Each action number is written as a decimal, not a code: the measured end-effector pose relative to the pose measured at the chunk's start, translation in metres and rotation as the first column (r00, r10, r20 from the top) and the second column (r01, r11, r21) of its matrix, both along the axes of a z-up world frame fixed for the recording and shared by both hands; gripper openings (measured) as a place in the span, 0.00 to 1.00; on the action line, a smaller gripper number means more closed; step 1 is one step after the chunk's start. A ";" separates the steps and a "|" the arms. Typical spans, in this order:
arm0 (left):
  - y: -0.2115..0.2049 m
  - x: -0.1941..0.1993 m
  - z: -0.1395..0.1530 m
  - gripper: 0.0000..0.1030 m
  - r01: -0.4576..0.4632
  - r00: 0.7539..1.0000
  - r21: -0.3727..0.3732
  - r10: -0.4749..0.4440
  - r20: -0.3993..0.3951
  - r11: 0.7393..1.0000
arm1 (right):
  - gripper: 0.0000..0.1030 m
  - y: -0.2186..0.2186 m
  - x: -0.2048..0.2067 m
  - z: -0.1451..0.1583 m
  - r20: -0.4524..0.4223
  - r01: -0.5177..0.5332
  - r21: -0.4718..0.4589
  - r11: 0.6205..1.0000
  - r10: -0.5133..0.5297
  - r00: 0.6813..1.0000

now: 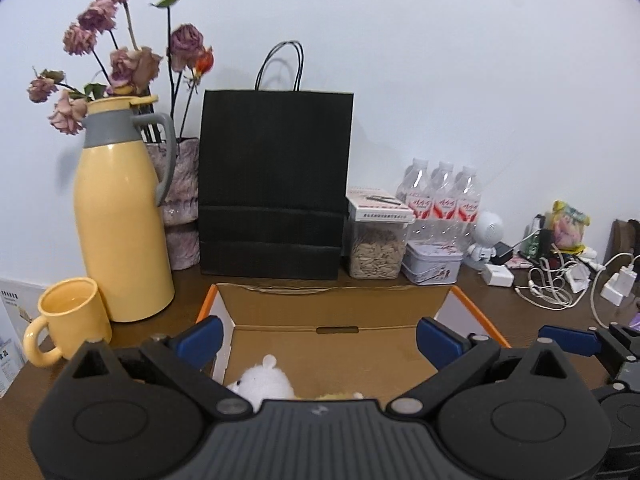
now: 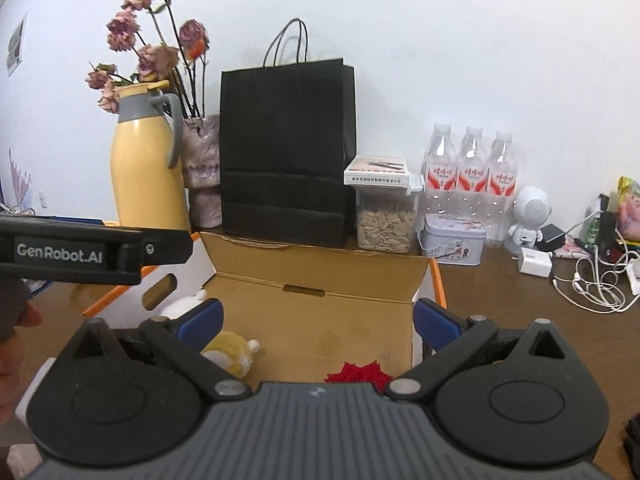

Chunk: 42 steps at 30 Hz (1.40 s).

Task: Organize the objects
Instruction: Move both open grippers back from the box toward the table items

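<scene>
Left wrist view: both tools, left [image 1: 318, 330] and right [image 2: 316, 316], hover spread and empty over the box [image 1: 332, 300]; careless reaches could topple the mug [image 1: 70, 314].

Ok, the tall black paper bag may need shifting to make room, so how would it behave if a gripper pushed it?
The black paper bag stands tall on a narrow base, so a high push would probably tip it. Its walls look thin and creased, likely to buckle. Whether anything inside weighs it down cannot be seen.
</scene>
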<state>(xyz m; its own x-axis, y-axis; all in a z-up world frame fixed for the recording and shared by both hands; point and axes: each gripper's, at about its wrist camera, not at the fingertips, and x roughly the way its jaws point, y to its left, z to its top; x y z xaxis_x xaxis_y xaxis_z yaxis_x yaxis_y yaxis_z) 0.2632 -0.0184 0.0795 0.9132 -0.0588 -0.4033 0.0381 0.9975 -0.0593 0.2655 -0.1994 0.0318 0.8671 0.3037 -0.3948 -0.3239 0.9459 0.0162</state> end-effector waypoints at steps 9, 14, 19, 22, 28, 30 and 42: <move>0.002 -0.062 0.003 1.00 0.031 0.999 0.015 -0.031 0.015 0.999 | 1.00 0.003 -0.055 0.006 0.014 -0.019 -0.020 1.000 0.019 1.000; 0.007 -0.092 0.003 1.00 0.022 1.000 0.021 -0.022 0.003 1.000 | 1.00 0.005 -0.087 0.006 0.009 -0.030 -0.023 0.999 0.030 1.000; 0.014 -0.120 0.004 1.00 0.011 1.000 0.035 -0.012 0.004 0.999 | 1.00 0.008 -0.116 0.006 0.007 -0.038 -0.031 0.999 0.038 0.999; 0.018 -0.136 0.003 1.00 0.004 1.000 0.034 -0.004 0.000 0.999 | 1.00 0.008 -0.133 0.006 0.006 -0.040 -0.033 0.999 0.041 0.999; 0.029 -0.163 -0.007 1.00 -0.001 1.000 0.035 0.001 -0.001 0.999 | 1.00 0.005 -0.162 -0.001 0.001 -0.037 -0.029 0.999 0.037 0.999; 0.034 -0.172 -0.013 1.00 -0.001 1.000 0.030 0.001 -0.004 1.000 | 1.00 0.003 -0.171 -0.005 -0.001 -0.035 -0.025 0.999 0.035 0.999; 0.042 -0.205 -0.046 1.00 -0.008 0.998 0.060 0.012 -0.066 0.998 | 1.00 -0.007 -0.205 -0.042 -0.063 -0.015 -0.039 0.999 0.013 0.998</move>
